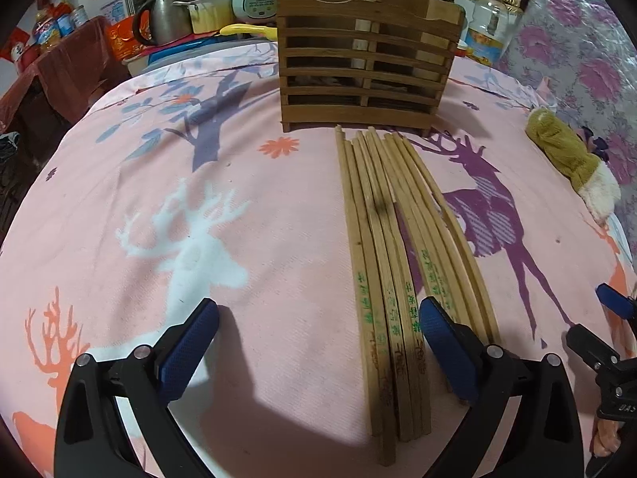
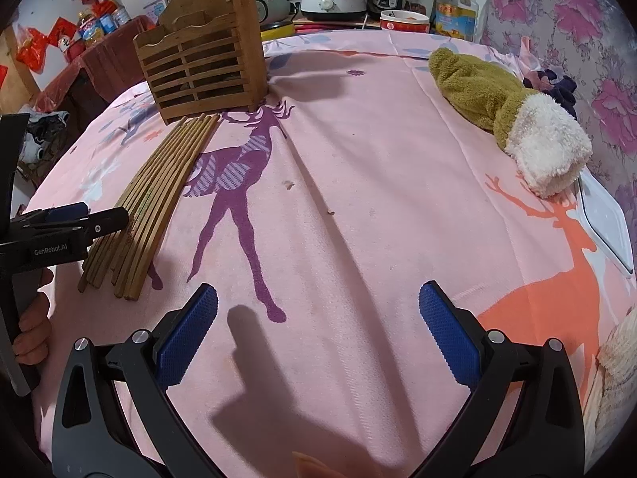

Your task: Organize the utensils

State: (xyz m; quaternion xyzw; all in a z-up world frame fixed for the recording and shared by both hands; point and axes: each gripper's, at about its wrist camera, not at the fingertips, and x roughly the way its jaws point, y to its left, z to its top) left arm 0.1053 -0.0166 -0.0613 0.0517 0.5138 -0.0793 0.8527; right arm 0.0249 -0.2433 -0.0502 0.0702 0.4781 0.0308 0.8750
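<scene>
Several wooden chopsticks (image 1: 382, 263) lie side by side on the pink deer-print cloth (image 1: 239, 199), tips toward a slatted wooden holder (image 1: 362, 67) standing upright behind them. My left gripper (image 1: 318, 342) is open and empty, low over the cloth, its right finger (image 1: 446, 342) over the chopsticks' near ends. In the right wrist view the chopsticks (image 2: 159, 191) and holder (image 2: 199, 59) sit at the left. My right gripper (image 2: 318, 334) is open and empty over bare cloth, to the right of the chopsticks. The left gripper (image 2: 75, 219) shows at the left edge.
A green and white plush mitt (image 2: 509, 115) lies at the right on the cloth. A white tray (image 2: 605, 223) is at the right edge. Pots, rice cookers and an oil bottle (image 2: 456, 4) stand behind the table. The table edge curves at the left.
</scene>
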